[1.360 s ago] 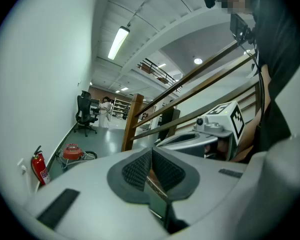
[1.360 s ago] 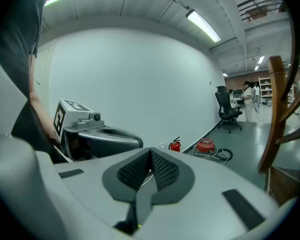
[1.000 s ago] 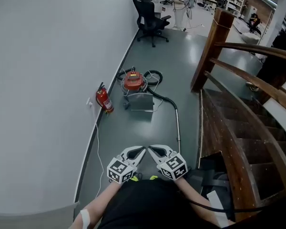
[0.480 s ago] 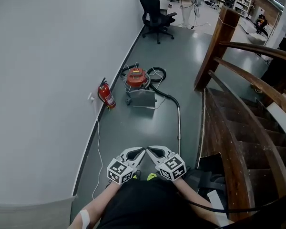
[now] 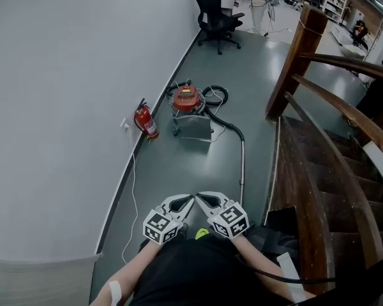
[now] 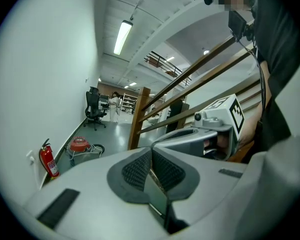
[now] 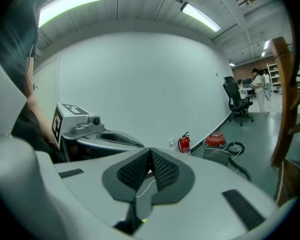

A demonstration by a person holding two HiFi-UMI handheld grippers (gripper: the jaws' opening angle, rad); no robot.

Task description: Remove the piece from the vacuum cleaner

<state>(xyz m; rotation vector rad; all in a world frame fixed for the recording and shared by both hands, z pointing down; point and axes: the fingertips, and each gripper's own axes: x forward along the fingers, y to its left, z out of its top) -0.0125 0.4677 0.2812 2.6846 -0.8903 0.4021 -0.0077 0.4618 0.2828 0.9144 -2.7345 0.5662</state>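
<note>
A red vacuum cleaner [image 5: 186, 99] on a metal wheeled frame stands on the grey floor by the left wall, well ahead of me. Its black hose [image 5: 226, 123] curves right into a long metal wand [image 5: 243, 164] that lies on the floor pointing toward me. The vacuum cleaner [image 6: 80, 145] is small and far in the left gripper view, and the same red vacuum cleaner [image 7: 216, 139] shows in the right gripper view. My left gripper [image 5: 193, 198] and right gripper [image 5: 198, 197] are held close to my body, tips nearly touching. Both are shut with nothing between their pads.
A red fire extinguisher [image 5: 147, 122] stands against the white wall left of the vacuum. A white cable [image 5: 130, 196] runs along the wall base. A wooden staircase with a handrail [image 5: 325, 139] fills the right side. A black office chair [image 5: 216, 18] and shelves stand far off.
The view has moved forward along the corridor: the vacuum and extinguisher sit a little nearer and further right. Both grippers keep the same place in front of me, still shut.
</note>
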